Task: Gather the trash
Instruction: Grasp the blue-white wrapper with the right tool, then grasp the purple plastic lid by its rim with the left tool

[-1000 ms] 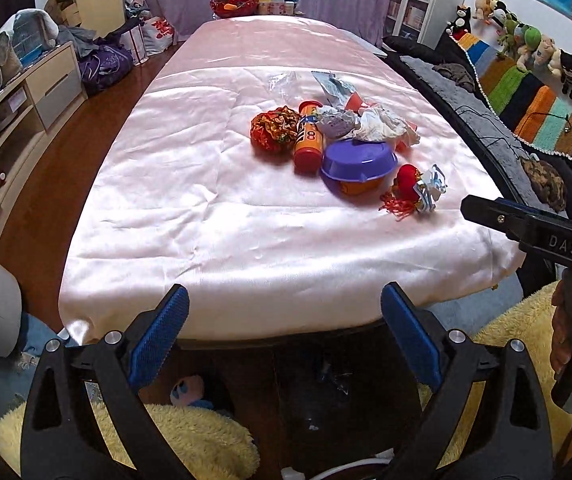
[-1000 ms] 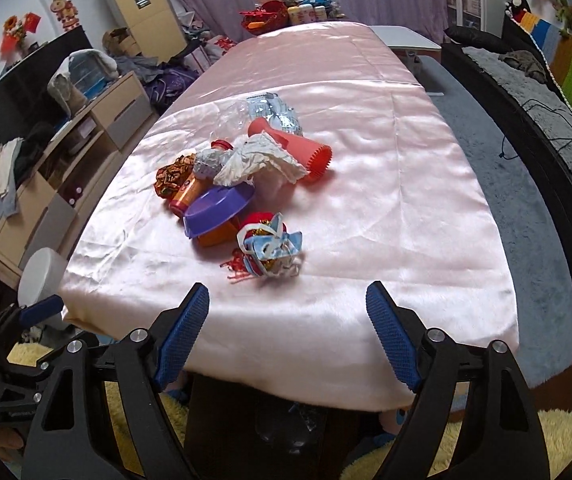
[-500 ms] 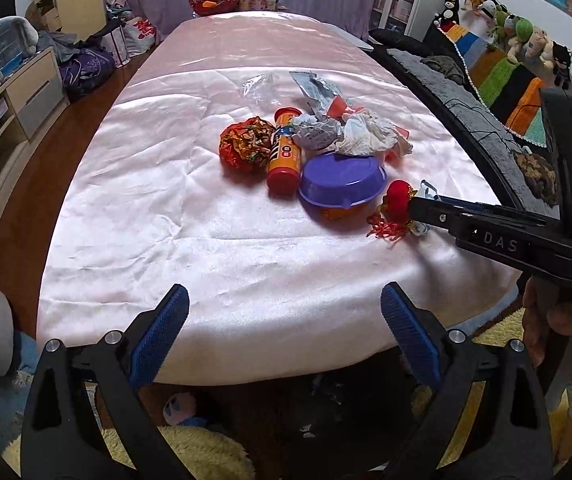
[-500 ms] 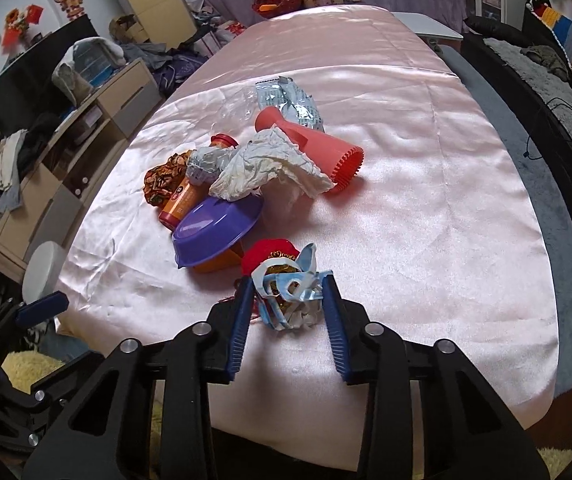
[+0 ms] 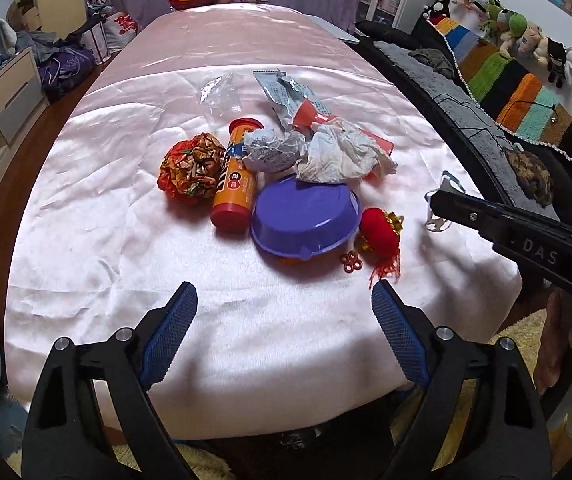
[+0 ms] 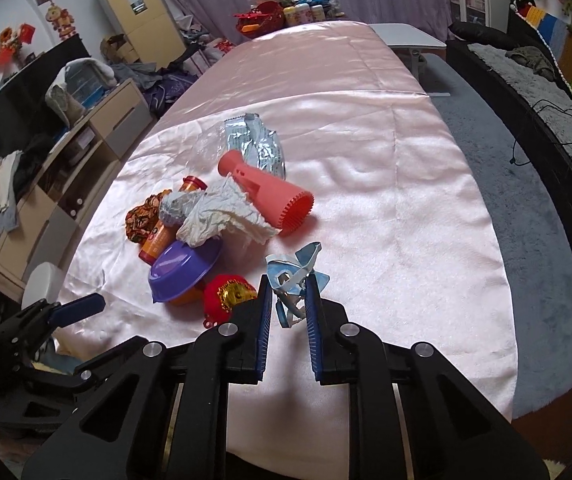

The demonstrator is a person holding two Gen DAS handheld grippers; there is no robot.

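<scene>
**Right jaws clamp the blue mask and lift it off the counter**

Far left of the pile, there's the crumpled orange-and-red wrapper (image 5: 191, 168), and just beside it the orange tube (image 5: 235, 178) lying on its side; it carries a label, but the print is too small to read. Resting against the tube's far end is a grey paper wad (image 5: 272, 148), and next to that a white tissue (image 5: 344, 156) draped over the pink cone (image 6: 270, 192), hiding most of the cone from the left wrist view. The purple bowl (image 5: 305, 216) sits upside down and covers something orange, only a sliver showing at its near rim. Right of the bowl, the red lantern ornament (image 5: 381, 232) now lies alone: half a second ago the blue face mask (image 6: 296, 276) was bunched on it.

The mask is now up between the right gripper (image 6: 288, 292) jaws, pinched tight, just right of the ornament. From the left camera it's nearly hidden behind that gripper's arm, which reads "DAS". The left gripper (image 5: 286, 308) has pushed in over the pink-clothed counter (image 5: 106, 240), jaws spread wide and holding nothing.
</scene>
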